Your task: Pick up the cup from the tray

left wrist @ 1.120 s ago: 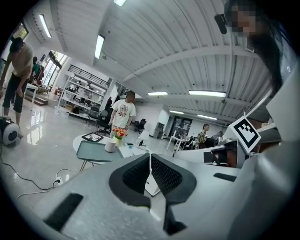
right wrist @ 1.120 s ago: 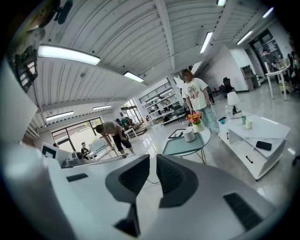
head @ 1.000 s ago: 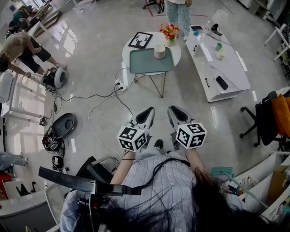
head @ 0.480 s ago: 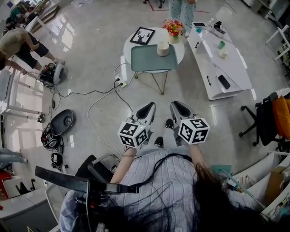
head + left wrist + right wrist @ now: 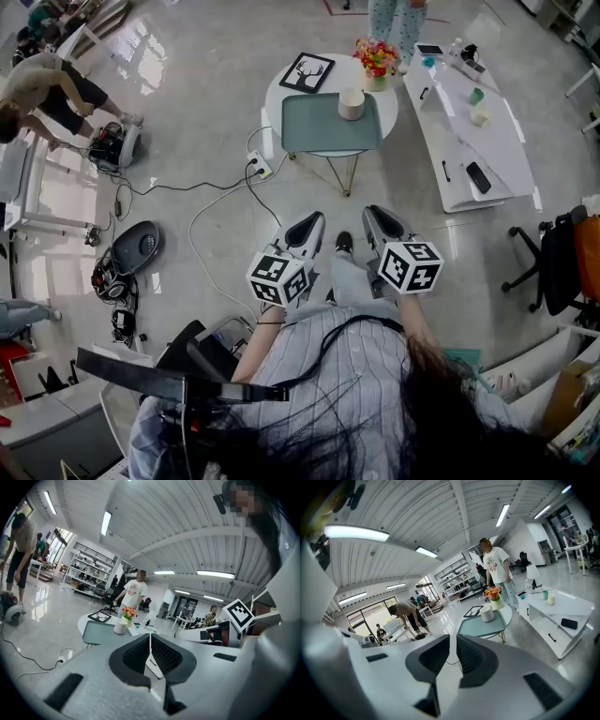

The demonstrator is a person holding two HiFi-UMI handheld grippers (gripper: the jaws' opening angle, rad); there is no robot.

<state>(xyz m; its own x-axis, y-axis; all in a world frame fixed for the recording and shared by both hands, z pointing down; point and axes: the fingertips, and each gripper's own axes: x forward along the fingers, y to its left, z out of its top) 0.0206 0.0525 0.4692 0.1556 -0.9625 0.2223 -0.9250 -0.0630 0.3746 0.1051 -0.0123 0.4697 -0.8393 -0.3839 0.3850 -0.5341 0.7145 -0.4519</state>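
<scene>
A white cup [image 5: 352,103] stands at the far edge of a green tray [image 5: 330,131] on a round white table [image 5: 281,98]. Both grippers are held over the floor, well short of the table and pointing toward it. My left gripper [image 5: 310,221] is shut with nothing in it, and my right gripper [image 5: 375,214] beside it is also shut and empty. In the left gripper view the cup [image 5: 120,626] and tray [image 5: 99,633] lie far beyond the shut gripper [image 5: 150,637]. The right gripper view shows the cup [image 5: 487,614] on the tray [image 5: 480,625] ahead of the shut gripper [image 5: 452,637].
A flower vase [image 5: 375,58] and a framed picture [image 5: 307,72] share the table. A long white bench [image 5: 469,122] with small items stands to the right. A power strip and cables [image 5: 258,169] lie on the floor. One person [image 5: 47,89] bends over at left; another [image 5: 398,14] stands behind the table.
The person has stepped forward, and both grippers have travelled with them toward the table. A foot now shows between the grippers. Both pairs of jaws stay shut.
</scene>
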